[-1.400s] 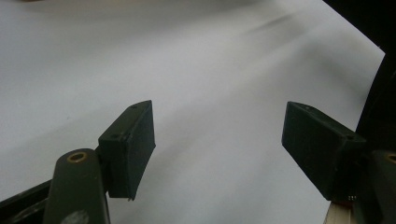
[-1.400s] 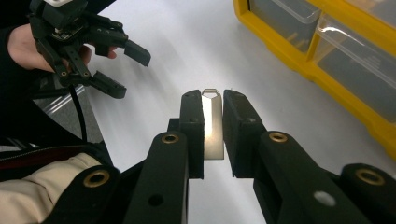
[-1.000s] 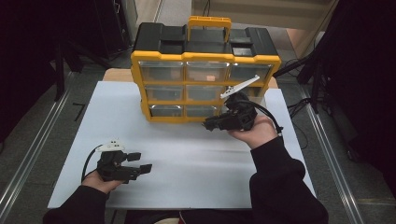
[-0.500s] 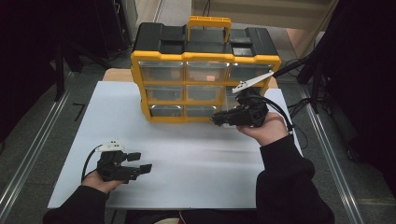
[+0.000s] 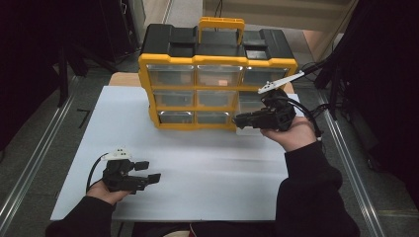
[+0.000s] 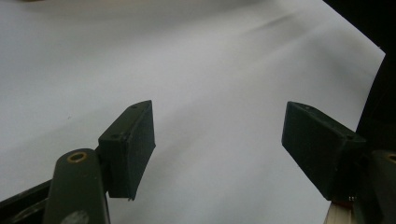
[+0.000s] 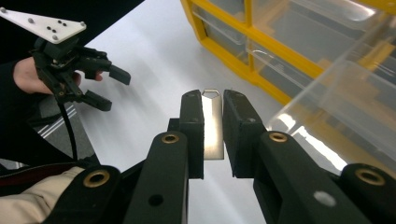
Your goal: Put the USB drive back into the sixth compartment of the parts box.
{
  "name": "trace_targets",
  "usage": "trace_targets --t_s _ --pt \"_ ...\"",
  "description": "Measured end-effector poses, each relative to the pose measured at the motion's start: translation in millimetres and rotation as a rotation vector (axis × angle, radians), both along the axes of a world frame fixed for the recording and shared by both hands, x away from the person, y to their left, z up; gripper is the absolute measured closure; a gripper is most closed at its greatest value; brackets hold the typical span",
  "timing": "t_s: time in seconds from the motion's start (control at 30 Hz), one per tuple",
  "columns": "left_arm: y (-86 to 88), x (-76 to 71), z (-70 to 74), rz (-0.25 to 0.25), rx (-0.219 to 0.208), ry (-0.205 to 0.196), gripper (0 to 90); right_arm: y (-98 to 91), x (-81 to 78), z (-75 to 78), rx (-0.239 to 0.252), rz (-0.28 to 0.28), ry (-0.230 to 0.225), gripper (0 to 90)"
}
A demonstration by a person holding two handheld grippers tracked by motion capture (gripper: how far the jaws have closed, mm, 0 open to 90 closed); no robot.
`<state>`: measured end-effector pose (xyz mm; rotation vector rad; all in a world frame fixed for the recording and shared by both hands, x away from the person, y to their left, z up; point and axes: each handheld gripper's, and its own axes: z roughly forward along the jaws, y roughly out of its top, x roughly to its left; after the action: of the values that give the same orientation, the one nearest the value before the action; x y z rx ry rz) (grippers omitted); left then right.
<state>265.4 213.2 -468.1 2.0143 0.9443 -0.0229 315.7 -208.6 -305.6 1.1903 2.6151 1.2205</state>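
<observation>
A yellow and black drawer organizer (image 5: 217, 74) stands at the back of the white table (image 5: 207, 168). My right gripper (image 5: 238, 120) hovers by its lower right corner, pointing left. In the right gripper view it (image 7: 212, 100) is shut on a flat silver metal piece (image 7: 213, 128) that stands on edge between the pads. A clear drawer (image 7: 336, 107) sticks out of the organizer just to its right. My left gripper (image 5: 148, 172) rests low at the front left of the table. It (image 6: 217, 140) is open, with bare white surface between its jaws.
The organizer has a yellow carry handle (image 5: 221, 22) and several clear drawers (image 5: 217, 75). Metal rails (image 5: 29, 163) run along the floor on both sides of the table. Dark equipment stands at the back left.
My right hand has moved right and slightly up, from in front of the lower drawers to the organizer's right corner. The left hand has stayed still.
</observation>
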Motion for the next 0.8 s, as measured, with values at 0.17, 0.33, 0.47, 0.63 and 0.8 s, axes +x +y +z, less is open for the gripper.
trace_targets --t_s 0.17,0.33,0.47,0.63,0.8 --pt "0.1 0.1 -0.1 0.001 0.000 -0.001 26.8 -9.8 -1.0 4.3 0.010 -0.025 -0.005 76.3" --pt "-0.4 0.1 -0.2 0.004 0.002 0.000 26.8 -20.1 -1.6 7.7 0.015 -0.052 -0.014 76.3" --pt "-0.1 0.0 -0.1 0.001 0.000 0.000 26.8 -27.4 0.1 7.0 0.009 -0.075 -0.018 76.3" --pt "0.0 0.1 -0.1 0.001 0.000 0.000 26.8 -35.6 1.4 6.9 0.013 -0.104 -0.013 76.3" --pt "-0.2 0.0 -0.2 0.002 0.003 -0.001 26.8 -41.9 2.5 6.4 0.009 -0.128 -0.021 76.3"
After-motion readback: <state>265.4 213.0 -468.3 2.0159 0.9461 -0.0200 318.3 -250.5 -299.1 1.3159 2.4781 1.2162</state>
